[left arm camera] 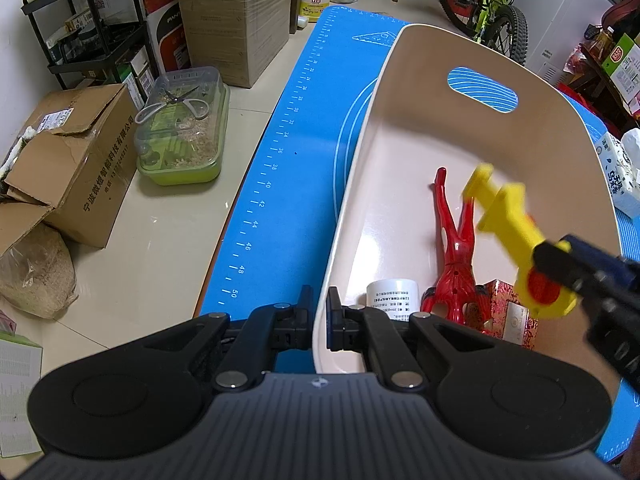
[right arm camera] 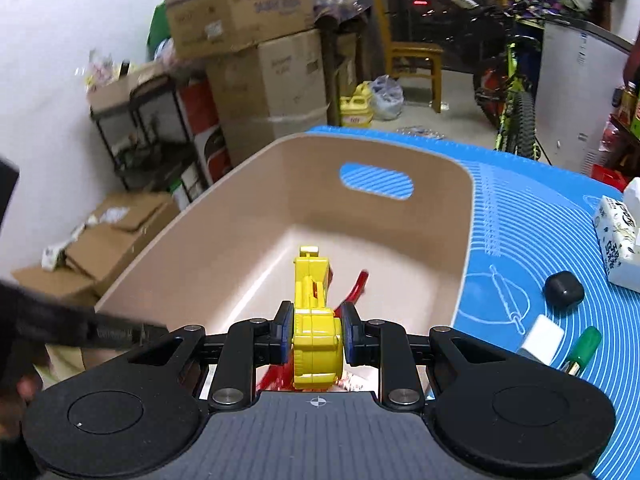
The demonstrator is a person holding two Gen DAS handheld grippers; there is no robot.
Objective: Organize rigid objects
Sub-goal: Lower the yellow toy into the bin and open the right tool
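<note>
A beige bin point(left arm camera: 400, 92) point(right arm camera: 248, 220) with a handle cutout stands on the blue mat point(left arm camera: 288, 184). My left gripper point(left arm camera: 319, 304) is shut on the bin's near wall, one finger inside and one outside. My right gripper point(right arm camera: 316, 336) is shut on the round end of a yellow toy point(right arm camera: 314, 292) point(left arm camera: 504, 212), held above the bin's inside. In the left wrist view the right gripper point(left arm camera: 552, 268) reaches in from the right. A red figure point(left arm camera: 456, 240) point(right arm camera: 358, 286), a white cylinder point(left arm camera: 392, 296) and a red patterned box point(left arm camera: 512, 312) lie in the bin.
On the mat right of the bin are a small black case point(right arm camera: 563, 288), a white block point(right arm camera: 542, 338), a green pen point(right arm camera: 584, 346) and a tissue pack point(right arm camera: 618, 236). Cardboard boxes point(left arm camera: 72, 160), a green cage point(left arm camera: 180, 132) and a bicycle point(left arm camera: 492, 4) stand on the floor beyond the table.
</note>
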